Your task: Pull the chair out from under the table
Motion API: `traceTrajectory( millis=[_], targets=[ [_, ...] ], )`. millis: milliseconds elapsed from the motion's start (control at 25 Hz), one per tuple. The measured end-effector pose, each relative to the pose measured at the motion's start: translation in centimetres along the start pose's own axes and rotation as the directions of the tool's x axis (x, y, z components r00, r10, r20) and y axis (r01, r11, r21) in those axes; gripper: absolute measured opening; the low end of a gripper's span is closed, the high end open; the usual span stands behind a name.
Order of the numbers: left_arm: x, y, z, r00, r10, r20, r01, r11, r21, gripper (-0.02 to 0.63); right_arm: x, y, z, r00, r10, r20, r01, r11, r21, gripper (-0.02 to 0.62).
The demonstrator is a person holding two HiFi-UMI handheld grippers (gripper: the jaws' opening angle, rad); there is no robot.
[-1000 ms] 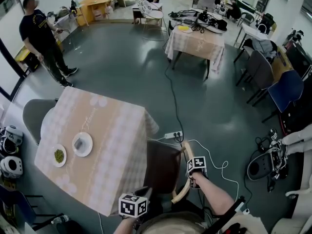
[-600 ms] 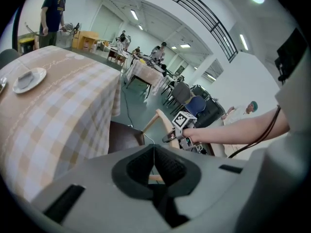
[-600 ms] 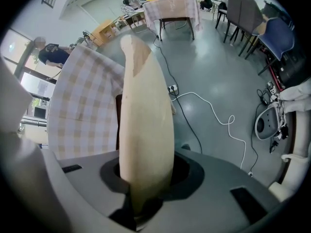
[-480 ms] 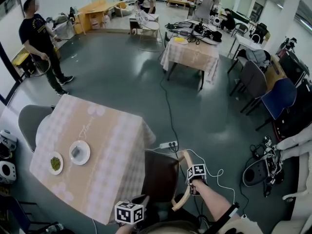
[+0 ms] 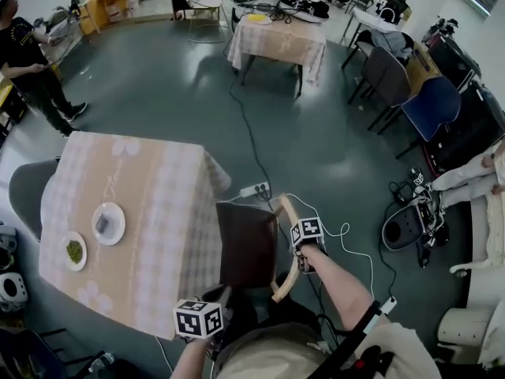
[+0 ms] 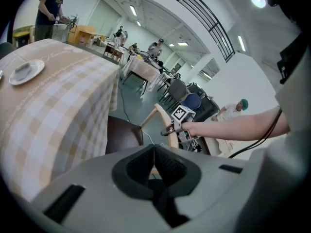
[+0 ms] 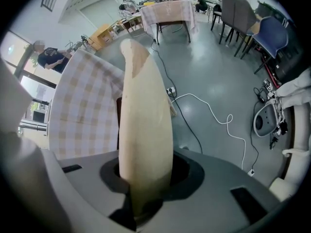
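The chair has a dark brown seat (image 5: 246, 243) tucked partly under the table (image 5: 142, 212), which wears a checked cloth. Its curved pale wooden backrest (image 5: 286, 212) stands clear of the table's edge. My right gripper (image 5: 297, 259) is shut on that backrest, and in the right gripper view the wood (image 7: 143, 110) fills the space between the jaws of the gripper (image 7: 146, 178). My left gripper (image 5: 221, 298) hovers near the table's near corner, beside the seat. In its own view this gripper (image 6: 154, 152) is shut on nothing, facing the seat (image 6: 121, 135).
A white plate (image 5: 108, 223) and a small dish of green food (image 5: 74, 251) sit on the cloth. A power strip (image 5: 254, 189) and a white cable (image 5: 339, 231) lie on the floor behind the chair. Another table (image 5: 278, 38), chairs (image 5: 430, 105) and a standing person (image 5: 28, 54) are farther off.
The head view has swung, so the whole scene has slid up and left. Both grippers keep their places relative to the chair; the right stays clamped on the backrest.
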State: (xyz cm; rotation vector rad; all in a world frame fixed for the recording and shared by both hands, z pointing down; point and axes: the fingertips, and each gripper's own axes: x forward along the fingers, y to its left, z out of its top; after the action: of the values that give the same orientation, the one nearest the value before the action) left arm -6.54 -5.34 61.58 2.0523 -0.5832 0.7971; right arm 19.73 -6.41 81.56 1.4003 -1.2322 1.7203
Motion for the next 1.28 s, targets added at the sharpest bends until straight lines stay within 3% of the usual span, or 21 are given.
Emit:
traceTrajectory(
  millis=[440, 760, 1080, 1280],
  targets=[
    [1.3, -4.0, 0.3, 0.994, 0.109, 0.033, -0.109, 0.994, 0.010, 0.006, 0.3, -3.0, -1.8, 1.000, 0.021, -0.014, -0.021, 0.999, 0.028, 0.120],
    [3.2, -7.1, -0.9, 0.989, 0.142, 0.043, -0.142, 0.990, -0.017, 0.006, -0.1, -4.1, -1.5, 0.999, 0.041, -0.020, -0.041, 0.999, 0.019, 0.120],
    [5.4, -6.9, -1.2, 0.998, 0.051, 0.028, -0.050, 0.998, -0.034, 0.006, -0.8, -3.5, -1.7, 0.999, 0.036, -0.032, -0.036, 0.999, 0.013, 0.120],
    [6.9, -4.2, 0.6, 1.000, -0.017, 0.011, 0.016, 0.999, 0.046, 0.006, -0.7, -3.4, -1.0, 1.000, 0.016, -0.005, -0.016, 0.999, 0.028, 0.118]
  ],
)
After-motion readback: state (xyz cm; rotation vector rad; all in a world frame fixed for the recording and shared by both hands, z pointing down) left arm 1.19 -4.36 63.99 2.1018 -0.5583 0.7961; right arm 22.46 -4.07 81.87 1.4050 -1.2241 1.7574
